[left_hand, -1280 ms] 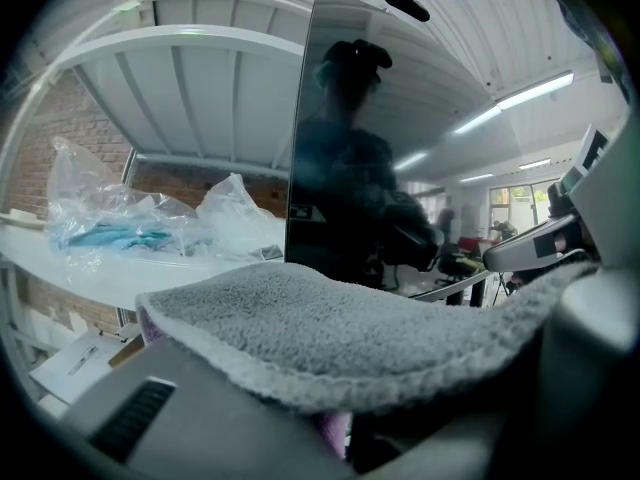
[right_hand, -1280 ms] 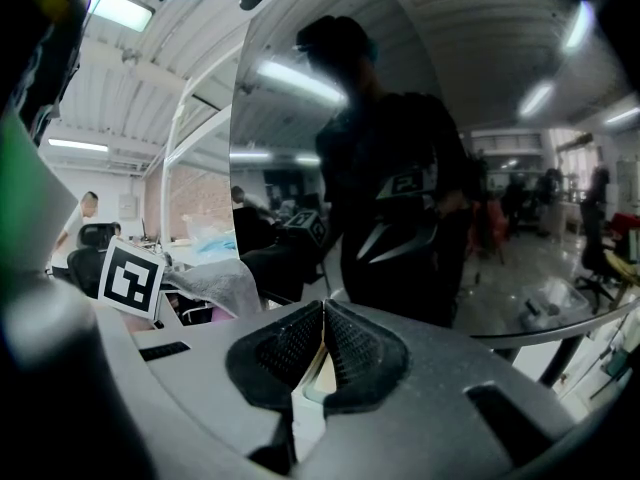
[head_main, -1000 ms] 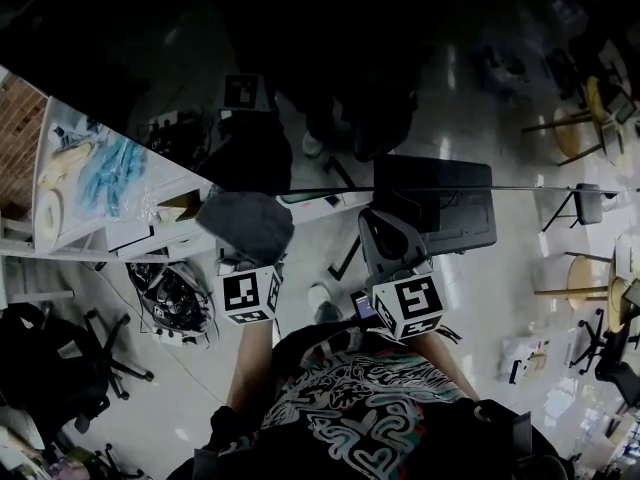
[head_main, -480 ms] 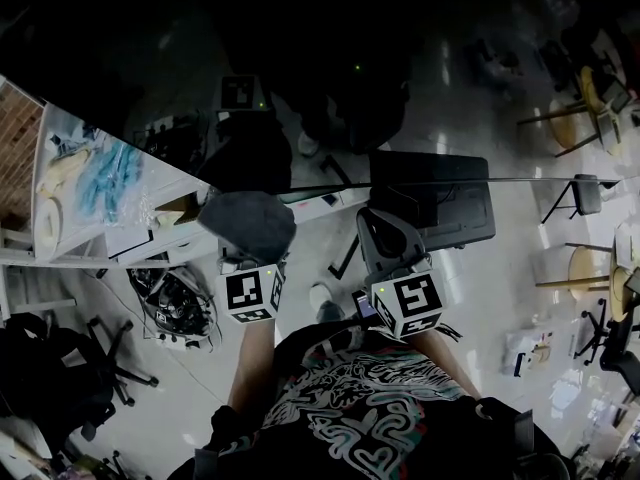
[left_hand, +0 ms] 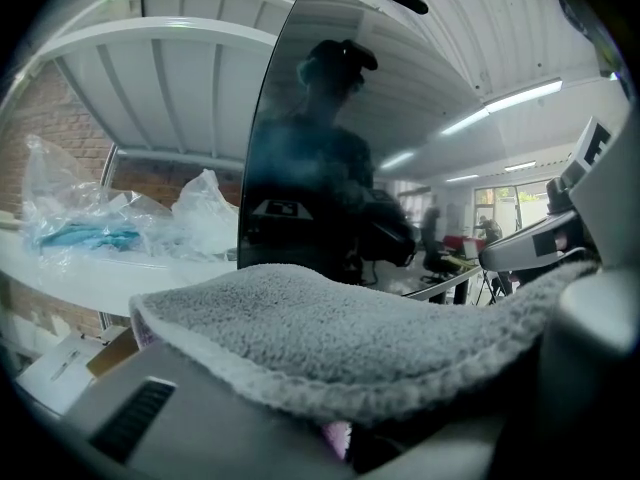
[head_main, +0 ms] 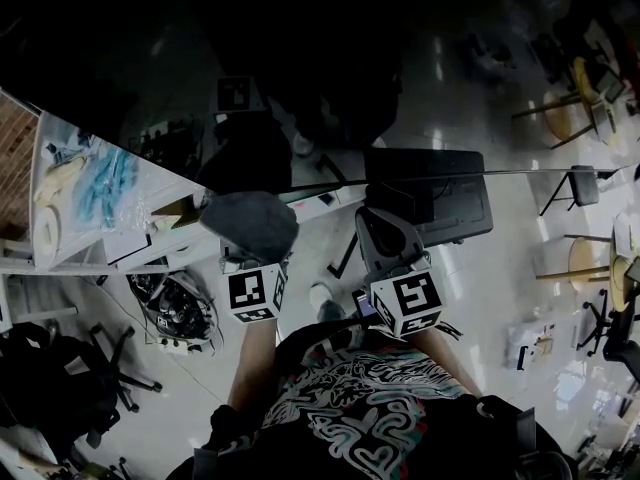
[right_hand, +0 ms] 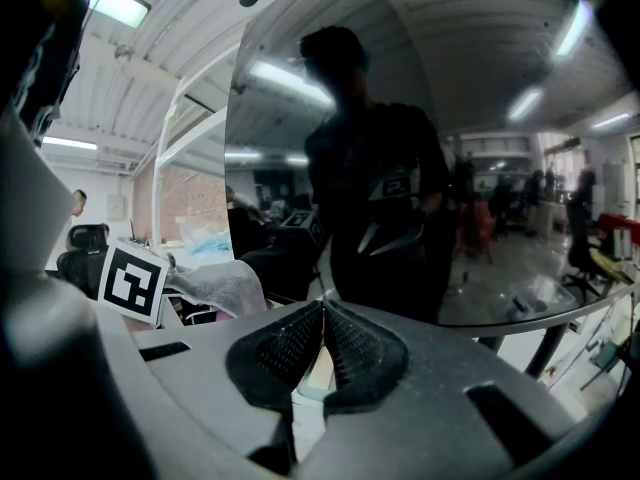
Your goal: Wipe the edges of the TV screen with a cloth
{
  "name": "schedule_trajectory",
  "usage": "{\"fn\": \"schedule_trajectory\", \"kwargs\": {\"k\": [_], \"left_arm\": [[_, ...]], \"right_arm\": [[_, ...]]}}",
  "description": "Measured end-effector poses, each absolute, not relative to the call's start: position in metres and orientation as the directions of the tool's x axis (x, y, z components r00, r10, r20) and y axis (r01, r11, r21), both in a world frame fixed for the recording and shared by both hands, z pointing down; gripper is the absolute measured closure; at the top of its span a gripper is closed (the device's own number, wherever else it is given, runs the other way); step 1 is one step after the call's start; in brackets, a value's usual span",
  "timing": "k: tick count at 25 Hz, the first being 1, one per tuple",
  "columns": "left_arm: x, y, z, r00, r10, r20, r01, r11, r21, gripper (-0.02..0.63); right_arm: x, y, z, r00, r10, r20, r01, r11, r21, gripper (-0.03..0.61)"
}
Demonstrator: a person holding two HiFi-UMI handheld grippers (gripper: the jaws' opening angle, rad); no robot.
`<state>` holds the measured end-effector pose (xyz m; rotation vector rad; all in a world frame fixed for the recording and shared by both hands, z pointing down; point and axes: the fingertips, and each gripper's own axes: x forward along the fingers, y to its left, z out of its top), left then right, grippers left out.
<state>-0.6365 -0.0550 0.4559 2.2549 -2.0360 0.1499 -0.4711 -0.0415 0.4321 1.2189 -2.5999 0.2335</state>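
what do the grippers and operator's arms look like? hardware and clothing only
The left gripper and right gripper have grey moulded bodies. Each carries a white cube with black square markers. Right gripper's pads are black, textured. Person wears a black shirt with pale swirl print; left forearm is sleeveless.

The cloth [left_hand: 330, 338] is grey, thick-piled and fuzzy, with a stitched rim. The TV screen [right_hand: 380, 168] is black, smooth and glossy, mirroring the room. The right gripper [right_hand: 322, 340] has a matt grey plastic body; its pads [right_hand: 360, 353] are black with a fine dimpled grain. The plastic bags [left_hand: 90, 223] are thin, crinkled and translucent, and the wall [left_hand: 45, 128] is rough brick
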Motion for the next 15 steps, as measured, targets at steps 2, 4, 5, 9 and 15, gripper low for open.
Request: {"fn": "schedule_trajectory", "kwargs": {"k": [2,4,5,9,15], "left_arm": [[-0.632,-0.056,0.455,0.113,-0.984,0.139,-0.994,-0.113,0.008,0.582],[-0.627,-0.056,0.455,0.124,-0.982,0.139,-0.992,-0.124,0.008,0.582],[-0.625,-0.057,0.455,0.13,-0.982,0.139,-0.991,-0.13,0.007,0.583],[-0.614,-0.059,0.455,0.157,-0.978,0.139,-0.987,-0.158,0.007,0.583],[-0.603,-0.063,0.456,0.194,-0.971,0.141,-0.981,-0.193,0.018,0.581]], "right_arm": [[-0.47,-0.042,0.43,-0.615,-0.732,0.294,-0.773,0.633,-0.038,0.548],[-0.47,-0.041,0.429,-0.613,-0.734,0.291,-0.775,0.631,-0.041,0.548],[-0.468,-0.04,0.429,-0.611,-0.735,0.294,-0.776,0.629,-0.04,0.548],[-0.464,-0.041,0.429,-0.6,-0.743,0.296,-0.785,0.617,-0.043,0.548],[-0.452,-0.04,0.431,-0.569,-0.765,0.301,-0.81,0.585,-0.045,0.548]]}}
